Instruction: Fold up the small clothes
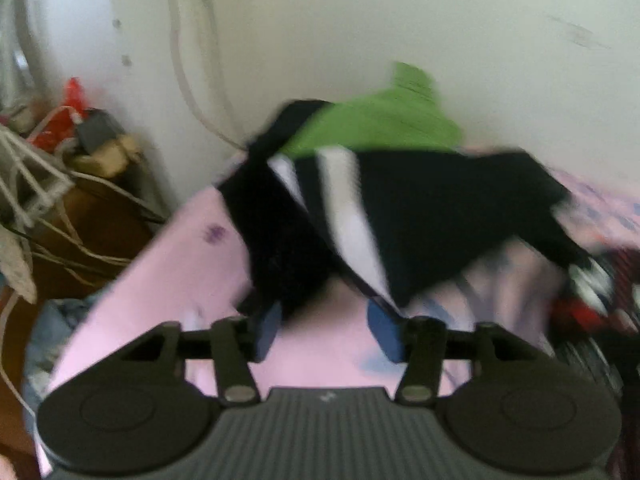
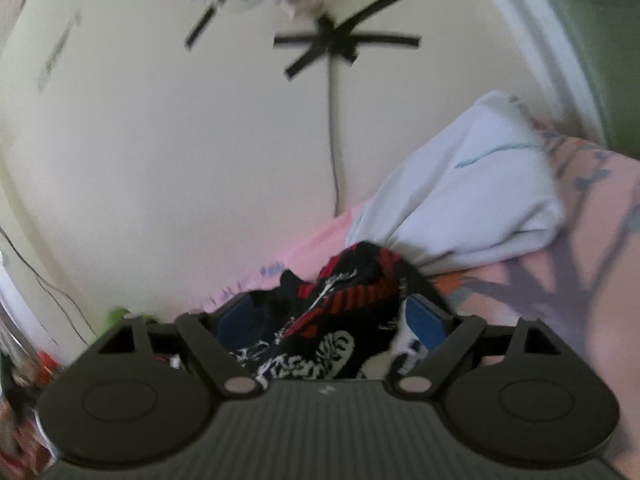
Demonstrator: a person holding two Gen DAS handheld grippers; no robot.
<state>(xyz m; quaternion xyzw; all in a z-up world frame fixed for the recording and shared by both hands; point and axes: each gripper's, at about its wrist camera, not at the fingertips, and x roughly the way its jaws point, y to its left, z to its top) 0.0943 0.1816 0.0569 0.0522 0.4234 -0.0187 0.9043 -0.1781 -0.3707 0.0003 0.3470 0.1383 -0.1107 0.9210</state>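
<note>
Black fabric with white stripes (image 1: 420,216) is spread across the centre of the left wrist view, over a green garment (image 1: 372,124) on the pink bed sheet (image 1: 176,264). The left gripper (image 1: 326,326) is seen with fingers apart; whether cloth is pinched cannot be told through the blur. The right gripper (image 2: 332,320) is open too, with a black-and-red printed garment (image 2: 340,300) bunched between its fingers. An edge should be grasped and drawn flat before folding. Garment outlines are smeared, and corners are hidden.

Each claw (image 1: 326,330) (image 2: 332,320) has black linkage arms, silver pivot screws, blue pads (image 1: 386,330) and a ribbed grey body.
</note>
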